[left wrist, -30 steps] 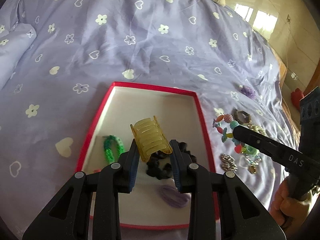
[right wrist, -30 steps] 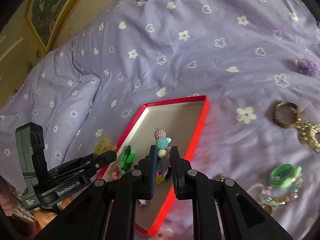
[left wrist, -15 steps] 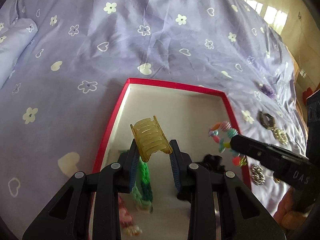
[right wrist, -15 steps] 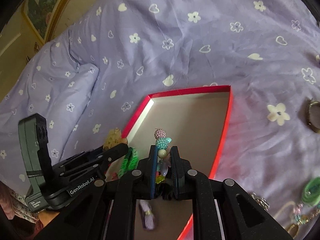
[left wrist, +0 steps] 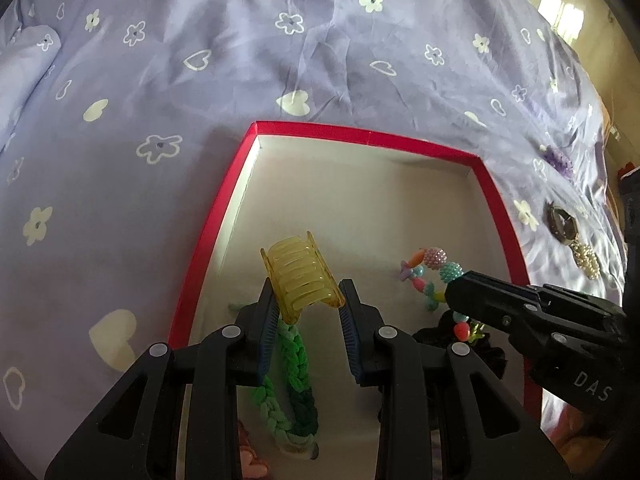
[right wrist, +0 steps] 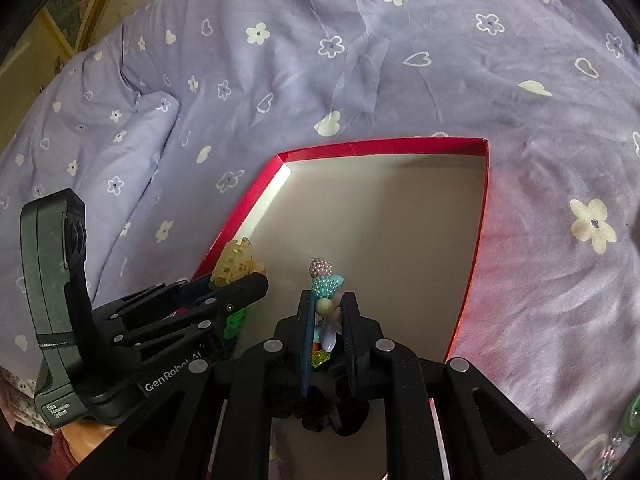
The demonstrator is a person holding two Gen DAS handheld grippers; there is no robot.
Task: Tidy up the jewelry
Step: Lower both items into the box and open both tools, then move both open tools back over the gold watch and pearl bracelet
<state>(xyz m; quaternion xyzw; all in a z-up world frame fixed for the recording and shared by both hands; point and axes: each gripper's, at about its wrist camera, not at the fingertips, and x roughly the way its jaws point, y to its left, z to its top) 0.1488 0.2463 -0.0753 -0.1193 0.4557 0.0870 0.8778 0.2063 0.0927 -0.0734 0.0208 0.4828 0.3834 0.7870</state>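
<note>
Lettering on the two black grippers

The right gripper (left wrist: 454, 294) carries "DAS" in pale letters; the left gripper (right wrist: 236, 276) reads "GenRobot.AI", with a small "Data Acquisition System" label near its base.

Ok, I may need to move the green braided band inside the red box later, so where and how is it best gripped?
Probably across one braided strand of the green band, coming from above. It lies flat on the floor of the box as a loop, so only a single soft strand fits between the fingers. Its upper end sits under the left gripper and its yellow clip, so take a lower stretch.
</note>
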